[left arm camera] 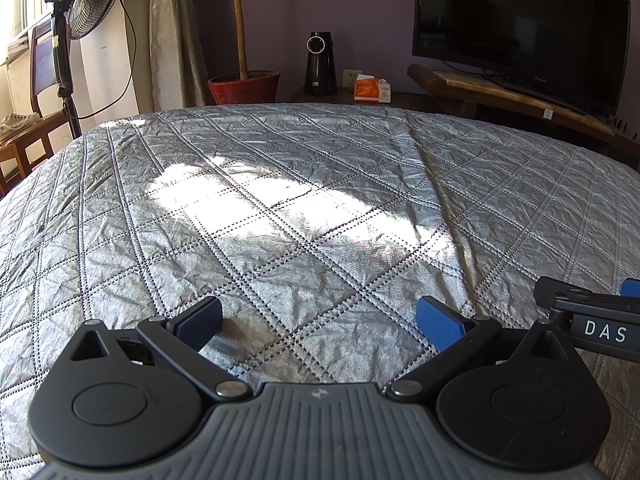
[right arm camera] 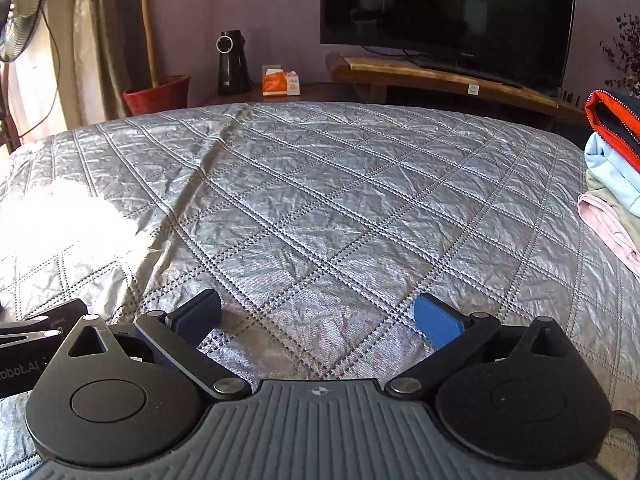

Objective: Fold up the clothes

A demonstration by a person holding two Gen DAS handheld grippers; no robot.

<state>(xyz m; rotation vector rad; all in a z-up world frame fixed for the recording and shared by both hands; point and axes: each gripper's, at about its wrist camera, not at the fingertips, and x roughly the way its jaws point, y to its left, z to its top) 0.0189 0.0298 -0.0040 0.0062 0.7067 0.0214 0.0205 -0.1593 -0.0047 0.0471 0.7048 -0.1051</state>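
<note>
Silver quilt [left arm camera: 280,208] under 2 spread claws

Ahead of me a silver quilted bedspread [left arm camera: 320,184] covers the bed, a bright sun patch on it. Beyond stands a purple wall [left arm camera: 352,8], a dark television [left arm camera: 520,32] on a wooden stand [left arm camera: 500,88], a potted plant [left arm camera: 244,86], a standing fan [left arm camera: 92,0] beside the curtain [left arm camera: 172,32]
</note>
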